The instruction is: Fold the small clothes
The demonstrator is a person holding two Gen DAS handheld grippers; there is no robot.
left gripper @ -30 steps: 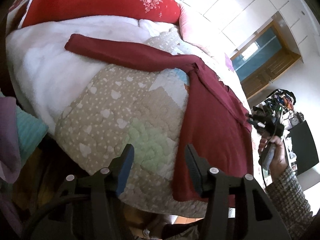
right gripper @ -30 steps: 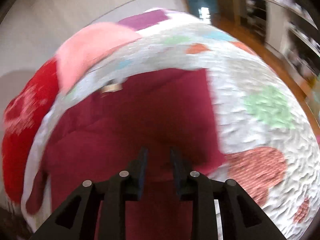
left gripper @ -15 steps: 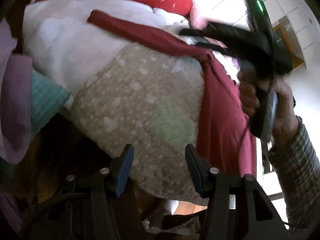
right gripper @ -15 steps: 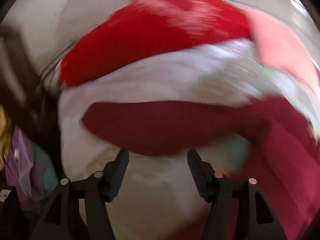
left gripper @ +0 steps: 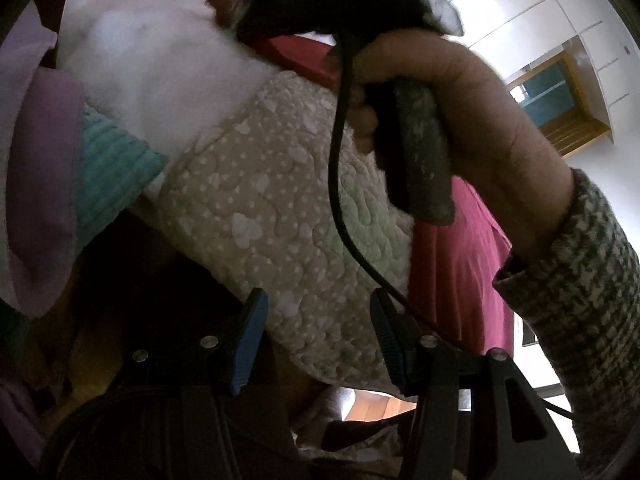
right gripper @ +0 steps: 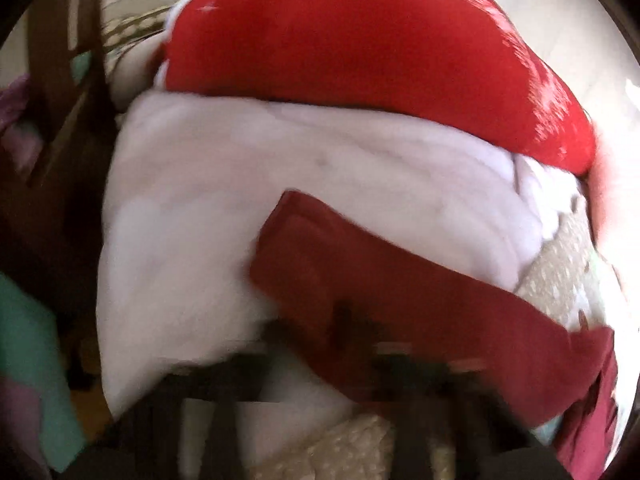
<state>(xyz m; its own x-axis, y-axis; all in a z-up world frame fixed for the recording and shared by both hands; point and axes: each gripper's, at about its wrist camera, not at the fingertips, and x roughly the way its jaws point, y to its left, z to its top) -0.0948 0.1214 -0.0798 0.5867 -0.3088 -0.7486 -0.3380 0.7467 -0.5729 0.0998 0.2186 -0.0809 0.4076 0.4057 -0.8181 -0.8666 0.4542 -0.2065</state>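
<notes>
Bed: quilt (left gripper: 256, 208) with beige heart patches and a pale green patch, its edge hanging just ahead of the left gripper.
Blanket: white blanket (right gripper: 208, 208) lies over the head end of the quilt, its left edge dropping off beside dark wooden furniture.
Pillow: red pillow (right gripper: 360, 44) rests behind the blanket against a pale wall.
Garment: maroon top (right gripper: 380, 280) lies flat on the bed; its sleeve runs across the blanket, cuff end on the white, and the body spreads over the quilt to the right (left gripper: 460, 264).
Left gripper (left gripper: 316, 336): jaws spread wide, holding nothing, at the quilt's near edge, apart from the top.
Right gripper (left gripper: 320, 0): held by the right hand (left gripper: 472, 120) above the sleeve; in its own view the fingers are a dark smear over the sleeve, so whether they are open or closed cannot be told.
Cable: black cable (left gripper: 340, 184) hangs from the right gripper down to the left gripper's right finger.
Left side: lilac and teal clothes (left gripper: 80, 168) heaped beside the bed, close to the quilt edge.
Room: white panelled wall and a wood-framed door (left gripper: 560, 96) beyond the bed.
Floor: strip of wood floor shows below the quilt's edge.
</notes>
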